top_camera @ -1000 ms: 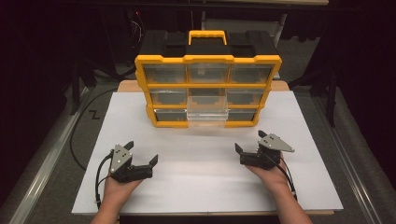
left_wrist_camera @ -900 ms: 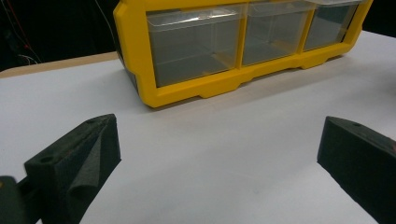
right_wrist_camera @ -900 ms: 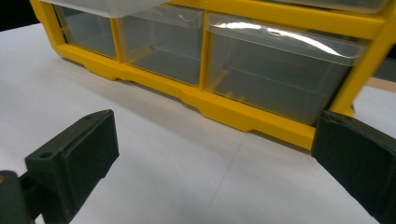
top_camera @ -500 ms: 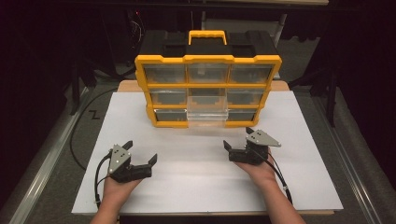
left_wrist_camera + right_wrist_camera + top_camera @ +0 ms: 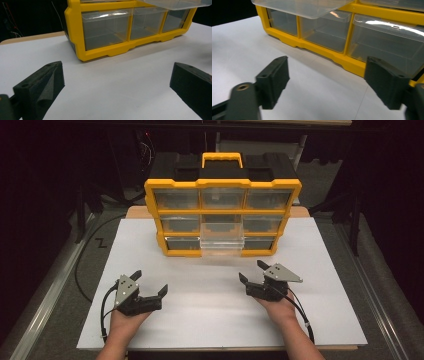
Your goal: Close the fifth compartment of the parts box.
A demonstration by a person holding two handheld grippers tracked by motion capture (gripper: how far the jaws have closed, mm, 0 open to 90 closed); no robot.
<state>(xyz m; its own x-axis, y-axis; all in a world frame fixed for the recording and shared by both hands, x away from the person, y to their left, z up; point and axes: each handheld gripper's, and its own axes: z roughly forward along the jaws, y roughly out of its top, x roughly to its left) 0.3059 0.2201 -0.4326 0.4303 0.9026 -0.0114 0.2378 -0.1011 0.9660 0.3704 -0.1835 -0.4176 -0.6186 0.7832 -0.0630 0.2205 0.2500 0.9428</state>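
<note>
High view, surface: a white board (image 5: 210, 320) is lying on the table (image 5: 135, 212), whose wooden edge is showing behind the board's far corners; grey floor (image 5: 50, 285) is running along both sides.
High view, room: darkness is surrounding the table, with black stands and a cable on the floor at left.
High view, organizer: a yellow drawer organizer (image 5: 222, 217) is standing upright at the board's far middle, its clear middle drawer (image 5: 221, 246) sticking out toward the person.
High view, claws: the left claw (image 5: 150, 282) is resting released near the board's near left; the right claw (image 5: 253, 271) is sitting at near right, well apart from the organizer, jaws just having been closing with nothing between them.
Left gripper view: the left claw (image 5: 117, 85) is gaping wide over bare white board, the organizer (image 5: 75, 32) standing ahead.
Right gripper view: the right claw (image 5: 327, 82) is standing released, nothing gripped, facing the organizer's (image 5: 352, 62) bottom row; the pulled-out drawer (image 5: 304, 7) is overhanging at top.
</note>
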